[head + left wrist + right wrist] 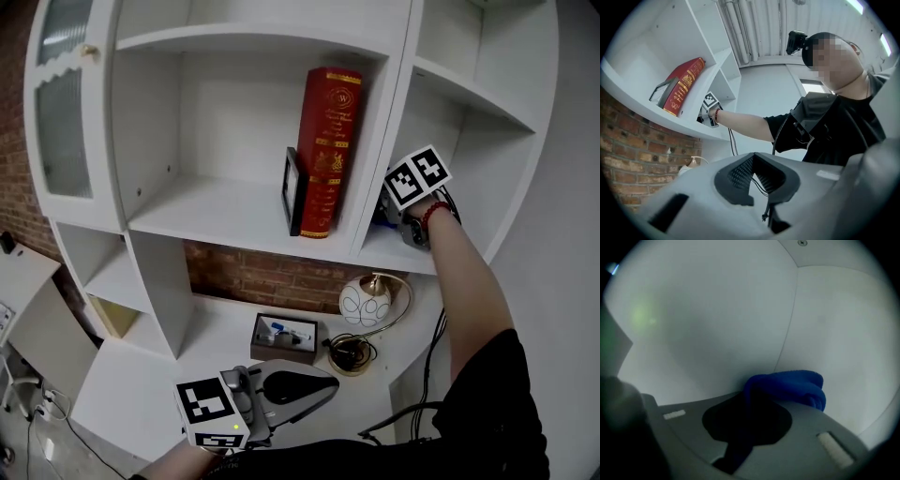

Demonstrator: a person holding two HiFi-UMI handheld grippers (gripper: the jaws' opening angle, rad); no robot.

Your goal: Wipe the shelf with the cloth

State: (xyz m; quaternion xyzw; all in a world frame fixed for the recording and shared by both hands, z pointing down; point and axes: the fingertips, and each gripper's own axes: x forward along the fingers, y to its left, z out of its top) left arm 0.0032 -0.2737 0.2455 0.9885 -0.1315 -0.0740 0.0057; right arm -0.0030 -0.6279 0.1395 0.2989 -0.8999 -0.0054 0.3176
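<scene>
Tall red book (330, 150) with gold lettering stands upright. A black picture frame (293, 190) stands edge-on right against its left side. Down below, a strip of exposed brick wall (262, 277). In front of that, a white globe lamp (364, 302) hangs from a curved brass arm over its round base. Just left of the base sits a dark open box (284, 338) holding small items too tiny to name. Ribbed glass door (64, 131) far left, black cables (427, 361) trailing down on the right.
</scene>
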